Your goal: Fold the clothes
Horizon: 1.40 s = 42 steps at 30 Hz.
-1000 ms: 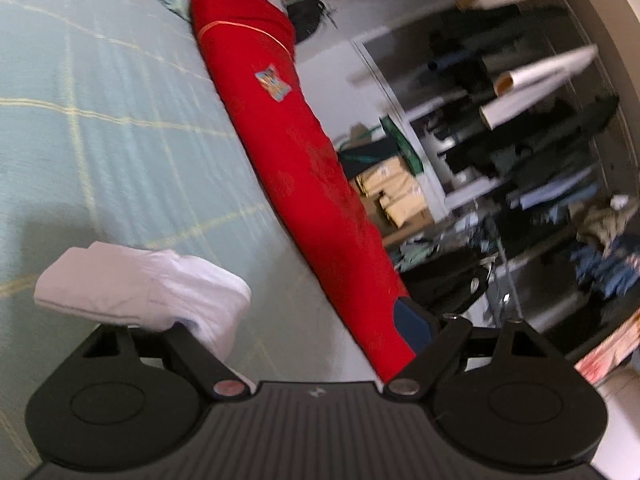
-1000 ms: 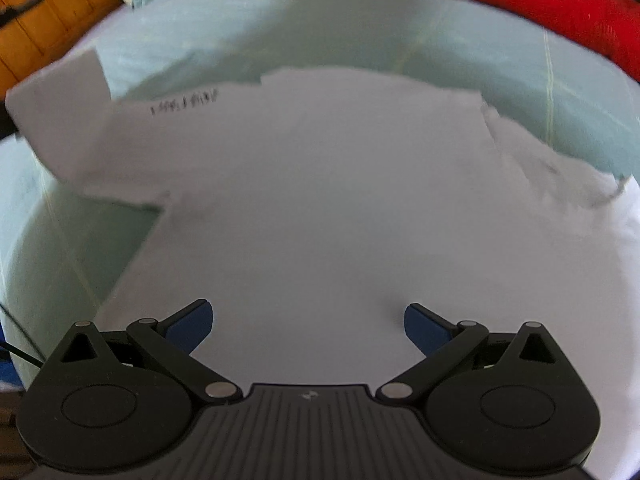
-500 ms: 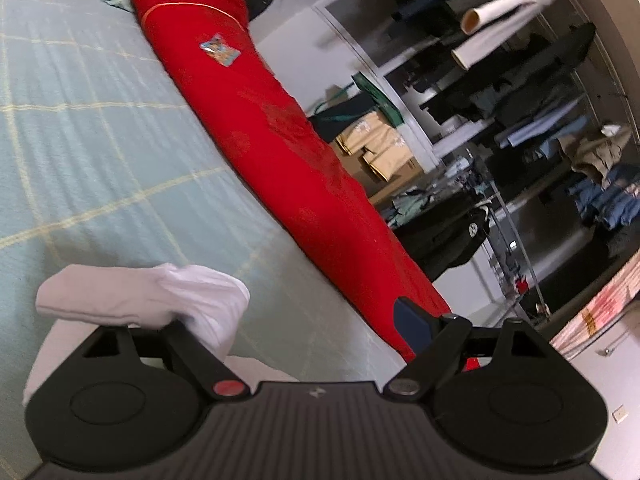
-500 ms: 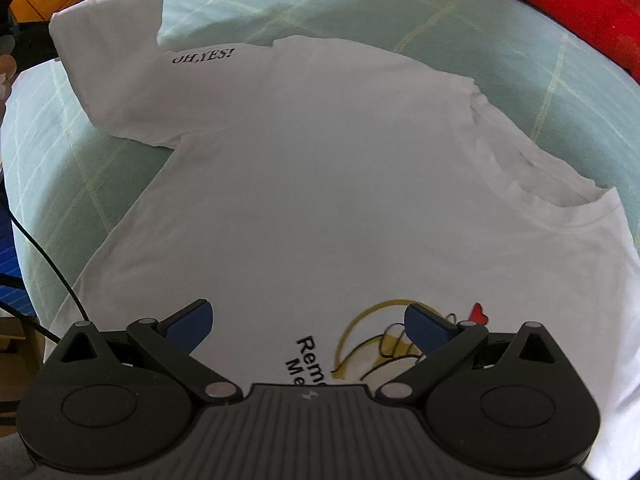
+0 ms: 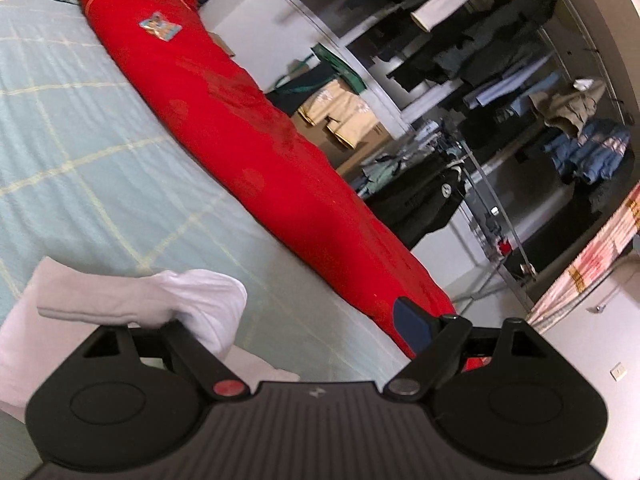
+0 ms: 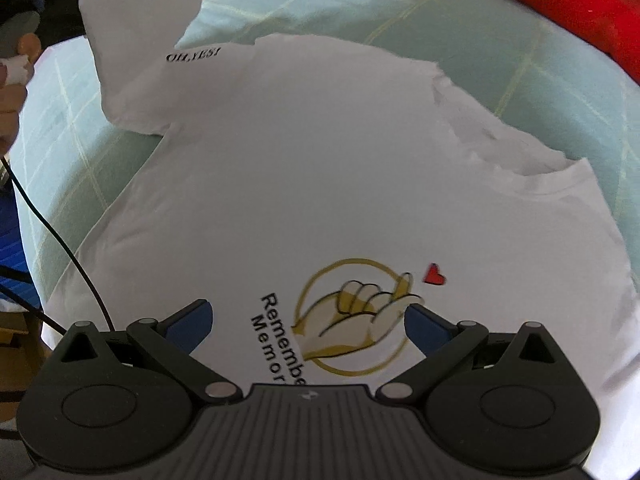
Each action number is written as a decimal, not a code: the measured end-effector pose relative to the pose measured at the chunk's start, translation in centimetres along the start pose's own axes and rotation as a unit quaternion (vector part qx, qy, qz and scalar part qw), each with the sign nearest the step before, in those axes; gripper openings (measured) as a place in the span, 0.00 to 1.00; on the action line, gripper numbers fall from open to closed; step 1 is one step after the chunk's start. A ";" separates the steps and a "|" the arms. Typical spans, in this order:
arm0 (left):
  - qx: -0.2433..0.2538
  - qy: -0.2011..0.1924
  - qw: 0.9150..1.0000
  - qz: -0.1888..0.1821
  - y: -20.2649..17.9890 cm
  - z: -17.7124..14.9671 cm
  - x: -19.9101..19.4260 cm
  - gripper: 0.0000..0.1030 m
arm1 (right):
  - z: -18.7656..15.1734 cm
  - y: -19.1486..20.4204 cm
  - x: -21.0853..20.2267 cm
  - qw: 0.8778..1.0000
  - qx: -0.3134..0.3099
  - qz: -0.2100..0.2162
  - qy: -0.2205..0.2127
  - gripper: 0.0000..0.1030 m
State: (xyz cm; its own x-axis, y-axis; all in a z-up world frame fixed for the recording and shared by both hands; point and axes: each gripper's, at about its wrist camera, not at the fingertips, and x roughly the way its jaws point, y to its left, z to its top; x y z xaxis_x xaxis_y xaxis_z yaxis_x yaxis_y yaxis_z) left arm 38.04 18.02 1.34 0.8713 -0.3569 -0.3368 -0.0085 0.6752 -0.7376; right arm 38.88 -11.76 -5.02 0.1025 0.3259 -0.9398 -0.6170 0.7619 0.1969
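Observation:
A white T-shirt (image 6: 304, 168) lies face up on the pale green checked bedcover (image 6: 360, 12), showing a hand-in-a-circle print (image 6: 352, 316) and a small red heart. My right gripper (image 6: 306, 312) hovers open just above that print, holding nothing. The shirt's sleeve (image 6: 140, 20), by the "OH,YES!" lettering, is lifted off the bed at the far left. In the left wrist view that sleeve (image 5: 160, 296) is draped over one finger of my left gripper (image 5: 296, 320). Its jaws stand wide apart, and the other blue fingertip (image 5: 412, 320) is bare.
A long red bolster (image 5: 248, 128) lies along the bed's far edge. Beyond it are shelves and a rack of clothes (image 5: 520, 80) and cardboard boxes (image 5: 344, 116). A person's hand (image 6: 12, 72) and a black cable (image 6: 72, 256) are at the bed's left side.
The right gripper has drawn back along the shirt, so the chest print has come into view. The sleeve has risen higher at the left. The left gripper has turned slightly with the sleeve still on it.

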 end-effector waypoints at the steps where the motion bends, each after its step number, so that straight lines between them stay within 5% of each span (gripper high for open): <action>1: 0.001 0.001 1.000 -0.002 -0.4 -0.4 0.2 0.82 | -0.2 -0.3 -0.3 1.000 0.003 0.001 -0.004 1.00; 20: 0.012 0.040 0.999 -0.020 -7.1 -6.3 5.6 0.82 | -5.4 -5.6 -2.4 0.999 0.036 0.002 -0.019 1.00; 42: 0.072 0.069 0.995 0.022 -12.0 -12.9 11.4 0.82 | -8.8 -11.1 -2.9 0.998 0.067 -0.003 -0.020 1.00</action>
State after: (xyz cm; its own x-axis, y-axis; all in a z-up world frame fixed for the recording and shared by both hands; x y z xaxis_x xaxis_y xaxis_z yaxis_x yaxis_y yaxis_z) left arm 41.78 -2.47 -1.17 0.7965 -0.4026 -0.4512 0.0332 0.7742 -0.6321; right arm 38.56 -26.05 -6.89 0.1392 0.3412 -0.9296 -0.5063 0.8313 0.2293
